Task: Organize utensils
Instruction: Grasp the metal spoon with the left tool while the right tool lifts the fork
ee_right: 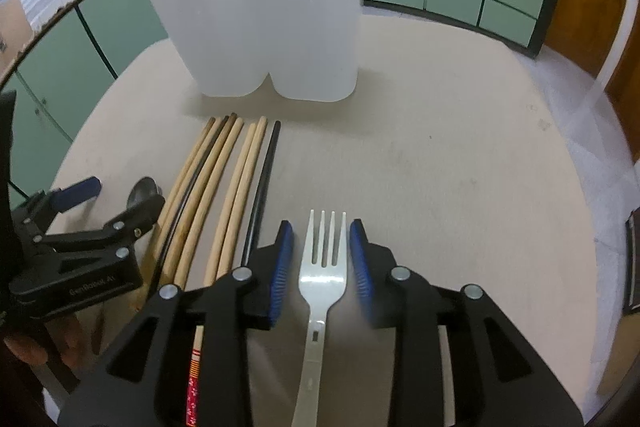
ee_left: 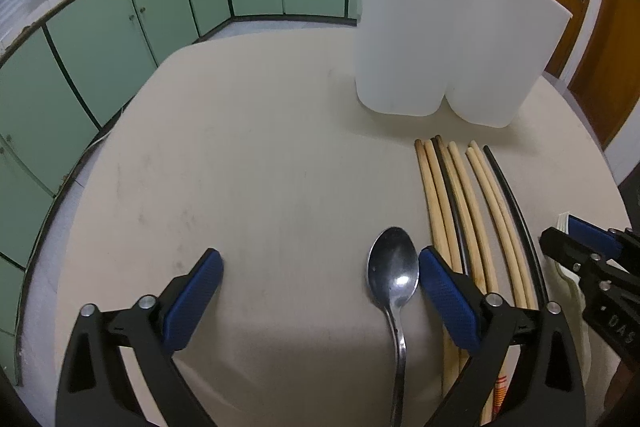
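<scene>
Readable text: "GenRobot.AI" on the body of the left hand-held gripper (ee_right: 120,205) as seen from the right wrist view; partial "DAS" on the right hand-held gripper (ee_left: 568,247) body at 4 o'clock in the left view. One chopstick end shows a red and orange printed pattern (ee_right: 194,379), no legible writing. Steel spoon (ee_left: 394,275) lies bowl-up on the beige worktop (ee_left: 260,167), bowl touching or just beside the inner face of the left unit's right blue pad; jaws stand wide, released, nothing gripped. Silver fork (ee_right: 323,267) lies flat, tines toward 12 o'clock, between the right unit's blue pads with a gap each side, so released too. Chopsticks (ee_right: 224,187), mostly pale wood plus two black, lie side by side between spoon and fork. White two-lobed plastic holder (ee_right: 272,23) stands upright at 12 o'clock beyond the chopstick tips.
</scene>
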A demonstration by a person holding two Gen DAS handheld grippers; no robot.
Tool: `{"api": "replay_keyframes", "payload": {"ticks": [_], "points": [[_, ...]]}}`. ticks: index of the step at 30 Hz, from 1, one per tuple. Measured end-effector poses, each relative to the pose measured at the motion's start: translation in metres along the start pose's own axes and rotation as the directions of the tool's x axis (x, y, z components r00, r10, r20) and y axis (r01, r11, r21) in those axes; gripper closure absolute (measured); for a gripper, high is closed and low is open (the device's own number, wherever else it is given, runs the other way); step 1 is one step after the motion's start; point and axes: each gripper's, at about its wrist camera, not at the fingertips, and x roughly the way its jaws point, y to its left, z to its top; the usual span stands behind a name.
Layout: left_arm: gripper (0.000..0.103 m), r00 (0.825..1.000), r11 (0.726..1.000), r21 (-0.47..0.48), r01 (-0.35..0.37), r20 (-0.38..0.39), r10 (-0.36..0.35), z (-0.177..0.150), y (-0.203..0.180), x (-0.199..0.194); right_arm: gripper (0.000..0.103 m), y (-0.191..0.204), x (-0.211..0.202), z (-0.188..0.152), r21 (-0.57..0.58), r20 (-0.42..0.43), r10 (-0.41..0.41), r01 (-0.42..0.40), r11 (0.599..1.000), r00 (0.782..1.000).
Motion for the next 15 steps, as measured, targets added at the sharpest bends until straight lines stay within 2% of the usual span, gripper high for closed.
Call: {"api": "replay_keyframes", "payload": {"ticks": [2, 3, 5, 6, 7, 11, 15], "points": [[0.027, 1.000, 1.000, 0.018, 0.019, 0.009, -0.019, -0.002, -0.003, -0.003, 0.083, 0.000, 0.000, 0.001, 0.002, -0.003, 0.005, -0.005, 1.000, 1.000], [0.033, 0.999, 0.999, 0.029, 0.028, 0.014, -0.029, -0.002, -0.005, -0.005, 0.083, -0.002, 0.000, 0.002, 0.006, -0.005, 0.010, -0.010, 1.000, 1.000], [0.058, 0.998, 0.997, 0.058, 0.058, 0.022, -0.060, -0.002, -0.011, -0.009, 0.083, -0.004, 0.000, 0.003, 0.014, -0.009, 0.021, -0.021, 1.000, 1.000], [0.064, 0.997, 0.995, 0.064, 0.070, 0.026, -0.072, -0.004, -0.017, -0.011, 0.083, -0.005, -0.002, 0.004, 0.017, -0.007, 0.023, -0.023, 1.000, 1.000], [0.076, 0.996, 0.994, 0.065, 0.087, 0.026, -0.089, -0.004, -0.017, -0.012, 0.083, -0.006, -0.005, 0.004, 0.019, 0.002, 0.024, -0.024, 1.000, 1.000], [0.076, 0.984, 0.984, 0.010, 0.177, 0.031, -0.177, -0.005, -0.005, -0.017, 0.083, -0.013, -0.020, 0.003, 0.038, 0.057, 0.038, -0.040, 0.998, 0.998], [0.076, 0.970, 0.977, 0.006, 0.212, 0.121, -0.212, -0.008, 0.004, -0.041, 0.083, -0.017, -0.042, 0.001, 0.042, 0.131, 0.052, -0.058, 0.997, 0.990]]}}
